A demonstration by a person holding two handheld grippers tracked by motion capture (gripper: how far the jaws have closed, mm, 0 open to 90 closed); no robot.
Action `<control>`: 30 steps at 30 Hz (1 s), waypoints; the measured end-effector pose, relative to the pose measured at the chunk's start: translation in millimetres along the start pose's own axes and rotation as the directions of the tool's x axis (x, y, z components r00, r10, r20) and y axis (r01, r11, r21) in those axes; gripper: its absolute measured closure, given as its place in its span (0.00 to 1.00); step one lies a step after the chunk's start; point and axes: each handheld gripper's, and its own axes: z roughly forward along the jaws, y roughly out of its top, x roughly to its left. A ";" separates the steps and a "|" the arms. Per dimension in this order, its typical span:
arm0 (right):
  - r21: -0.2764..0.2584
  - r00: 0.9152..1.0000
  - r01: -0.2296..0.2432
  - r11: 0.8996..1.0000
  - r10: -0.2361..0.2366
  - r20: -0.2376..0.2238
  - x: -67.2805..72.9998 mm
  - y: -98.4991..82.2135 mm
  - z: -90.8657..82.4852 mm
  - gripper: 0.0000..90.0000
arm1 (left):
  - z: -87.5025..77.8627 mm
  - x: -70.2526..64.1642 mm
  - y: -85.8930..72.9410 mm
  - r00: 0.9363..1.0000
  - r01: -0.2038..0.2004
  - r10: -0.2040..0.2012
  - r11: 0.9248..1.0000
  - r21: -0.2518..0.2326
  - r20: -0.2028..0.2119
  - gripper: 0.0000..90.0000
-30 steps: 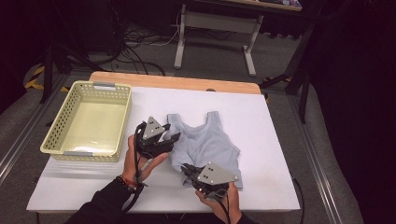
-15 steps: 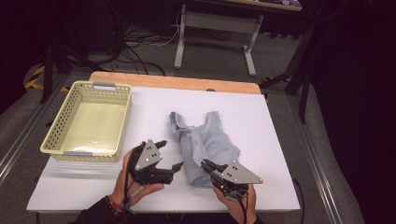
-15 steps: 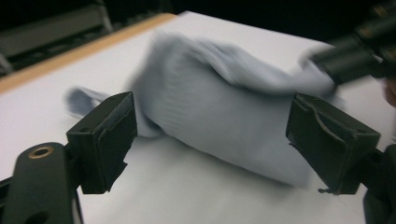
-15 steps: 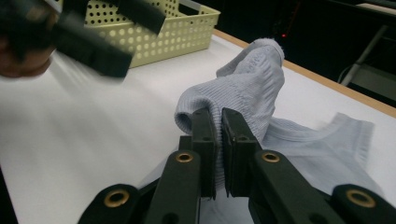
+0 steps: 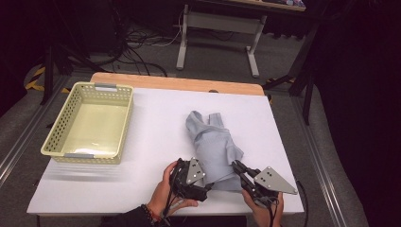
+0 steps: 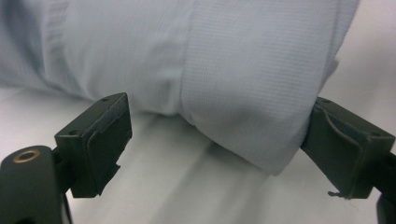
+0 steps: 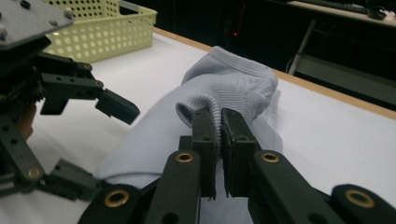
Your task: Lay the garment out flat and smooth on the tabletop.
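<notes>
A pale blue tank top (image 5: 213, 142) lies folded lengthwise on the white table (image 5: 151, 118), straps at the far end. My right gripper (image 5: 237, 166) is at its near right corner, shut on a fold of the cloth (image 7: 224, 88); the right gripper view shows the pads (image 7: 205, 135) pinching it. My left gripper (image 5: 206, 187) sits low at the near hem. Its jaws have just been opening and now stand wide, with the folded edge (image 6: 252, 93) between them. In the left gripper view (image 6: 222, 149) the right pad (image 6: 341, 149) is at the cloth's edge and the left pad (image 6: 100, 140) is clear of it.
A pale yellow perforated basket (image 5: 125, 118) stands at the table's left and appears again at the back of the right gripper view (image 7: 112, 28). A bare wooden strip (image 5: 175, 82) runs along the far edge. Desk legs and cables lie on the floor beyond.
The top went from spread flat to folded narrow and shifted right. My left gripper let go, opened, and came down to the near hem. My right gripper moved right, still shut on the cloth.
</notes>
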 end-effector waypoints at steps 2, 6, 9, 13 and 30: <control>0.015 1.000 -0.008 1.000 0.008 0.015 -3.8 -6.7 -4.4 0.95 | 3.6 -0.6 0.0 1.000 -0.013 0.013 1.000 0.007 -0.008 0.16; 0.050 0.999 -0.020 0.999 0.019 0.031 -7.3 -20.1 -11.4 0.97 | 8.3 0.1 -3.5 0.999 -0.042 0.042 0.998 0.042 -0.003 0.22; 0.077 1.000 -0.025 0.997 0.024 0.018 -6.2 -27.9 -13.0 0.97 | 9.7 2.8 -6.7 0.998 -0.051 0.049 0.997 0.059 0.034 0.31; 0.108 1.000 -0.025 0.994 0.026 -0.008 -2.7 -35.1 -11.1 0.97 | 6.9 4.3 -10.3 0.994 -0.093 0.089 0.993 0.071 0.062 0.46; 0.056 0.998 -0.049 0.997 0.051 -0.027 -29.7 -17.8 2.5 0.58 | -11.8 17.3 -14.9 0.967 -0.236 0.221 0.964 0.121 0.124 0.92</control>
